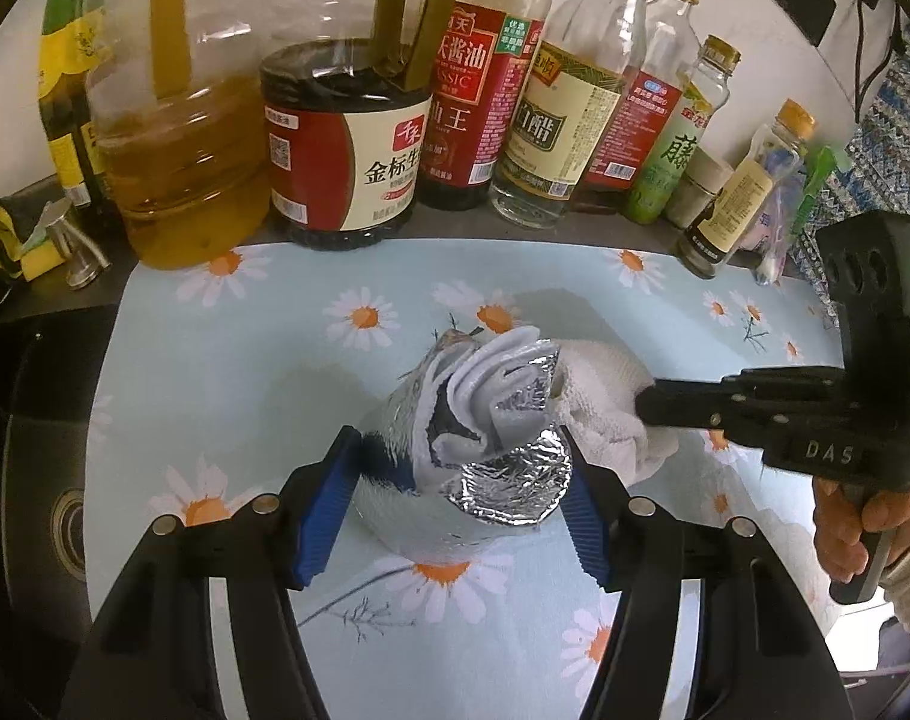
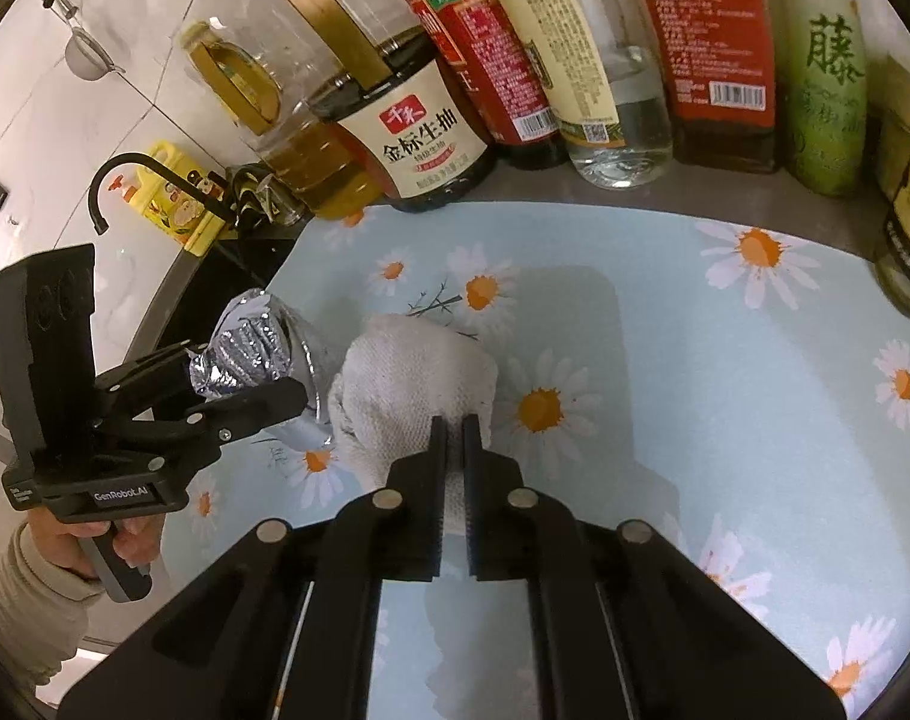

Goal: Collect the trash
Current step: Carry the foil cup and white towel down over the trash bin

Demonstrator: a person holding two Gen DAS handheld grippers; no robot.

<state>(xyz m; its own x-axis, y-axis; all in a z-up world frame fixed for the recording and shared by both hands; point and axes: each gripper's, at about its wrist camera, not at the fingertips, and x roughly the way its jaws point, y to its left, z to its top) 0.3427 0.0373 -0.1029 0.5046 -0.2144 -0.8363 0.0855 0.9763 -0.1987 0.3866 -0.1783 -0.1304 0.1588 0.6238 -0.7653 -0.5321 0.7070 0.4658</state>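
Note:
A crumpled silver foil wrapper sits between the blue pads of my left gripper, which is shut on it just above the daisy-print mat. It also shows in the right wrist view, held by the left gripper. A white crumpled towel lies next to the foil on the mat. My right gripper is shut on the towel's near edge. In the left wrist view the right gripper comes in from the right and pinches the towel.
A row of oil, soy sauce and vinegar bottles stands along the back of the counter. The daisy mat covers the counter. A dark sink with a black tap and sponges lies to the left.

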